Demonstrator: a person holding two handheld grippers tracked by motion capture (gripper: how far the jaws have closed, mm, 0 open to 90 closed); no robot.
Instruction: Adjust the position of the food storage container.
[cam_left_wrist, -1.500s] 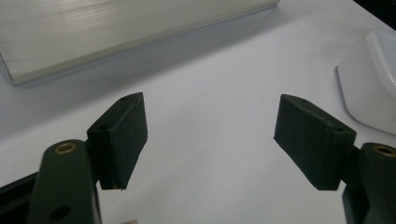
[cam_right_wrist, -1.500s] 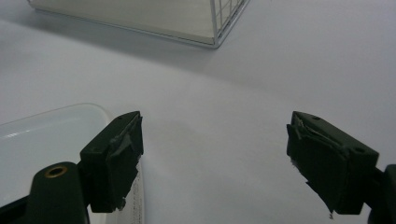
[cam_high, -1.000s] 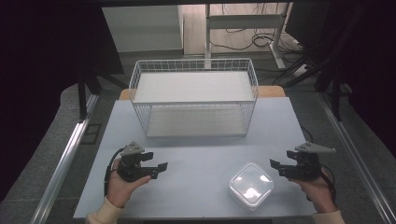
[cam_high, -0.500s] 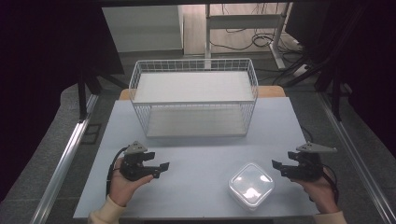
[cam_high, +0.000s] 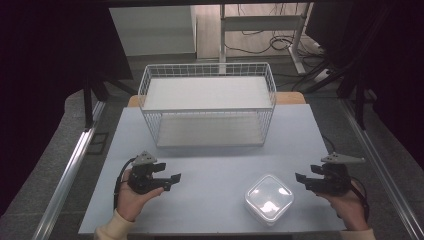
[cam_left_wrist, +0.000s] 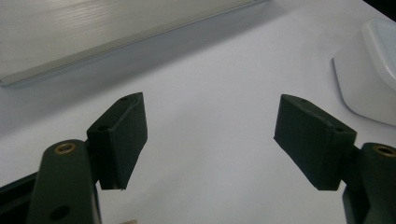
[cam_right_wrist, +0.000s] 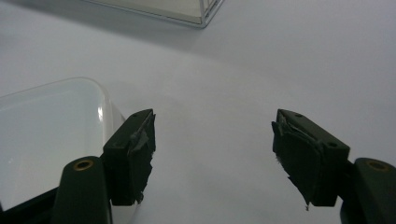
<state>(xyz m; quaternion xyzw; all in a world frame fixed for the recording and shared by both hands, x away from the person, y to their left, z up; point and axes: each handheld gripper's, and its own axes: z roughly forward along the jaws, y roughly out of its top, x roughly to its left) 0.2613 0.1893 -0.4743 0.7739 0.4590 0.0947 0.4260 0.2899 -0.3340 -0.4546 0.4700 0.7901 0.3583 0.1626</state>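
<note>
pale blue table (cam_high: 210, 165) w/ white wire basket (cam_high: 207, 105) at the back. clear square lidded container (cam_high: 269, 198) near front right, glossy, rounded corners, cut off in both gripper views. right gripper (cam_high: 302, 180) just beside it, jaws apart, closing a bit, nothing between. left gripper (cam_high: 172, 181) spread, empty. container unmoved vs earlier.
</note>
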